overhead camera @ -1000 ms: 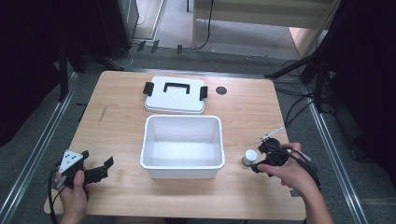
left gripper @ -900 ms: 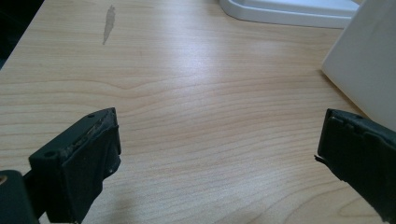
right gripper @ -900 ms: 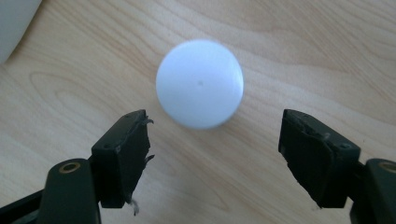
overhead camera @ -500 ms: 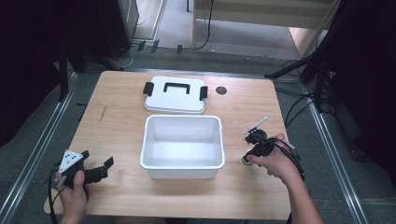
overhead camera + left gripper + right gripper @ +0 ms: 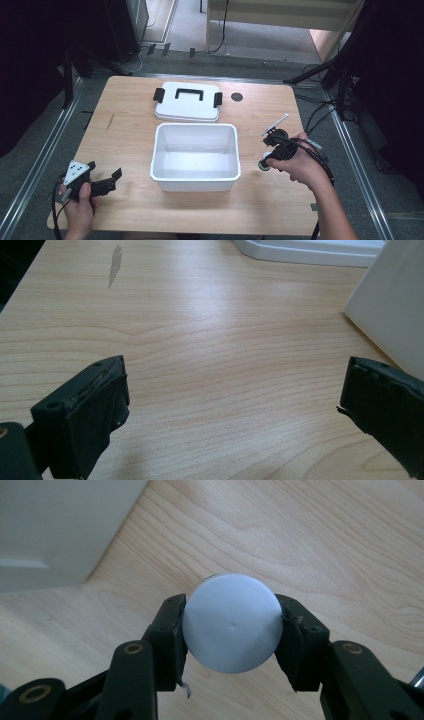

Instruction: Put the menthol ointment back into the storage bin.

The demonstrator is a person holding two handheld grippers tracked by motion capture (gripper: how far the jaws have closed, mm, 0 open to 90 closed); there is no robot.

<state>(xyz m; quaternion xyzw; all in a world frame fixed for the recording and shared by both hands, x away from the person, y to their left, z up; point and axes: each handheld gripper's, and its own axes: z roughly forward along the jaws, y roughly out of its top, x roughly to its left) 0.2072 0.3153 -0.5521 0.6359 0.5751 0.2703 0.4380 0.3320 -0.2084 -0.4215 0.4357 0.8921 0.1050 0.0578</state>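
Right now the right claw (image 5: 230, 630) is clamped on a small object with a round white cap (image 5: 231, 622), 1 black jaw pressing each side of the cap. From above, the right claw (image 5: 272, 150) sits just beside the right wall of the white bin (image 5: 195, 177), held in the person's right hand (image 5: 295, 165), and the capped object (image 5: 263, 164) shows at the claw's near end, close to the desk (image 5: 130, 125). What lies under the cap cannot be made out.

Over at the near left corner, the left claw (image 5: 107, 182) is held in the left hand (image 5: 77, 200), low over bare wood, with a grey 3-cornered plate on top. Its 2 jaws stand wide apart with nothing between them, as the left gripper view shows, and the bin's wall (image 5: 390, 310) rises at the right edge there.

The bin stands open in the middle of the desk. Its white lid (image 5: 187, 101), with a black handle and 2 black clips, lies flat just behind it. A dark round spot (image 5: 237, 97) marks the desk to the lid's right.
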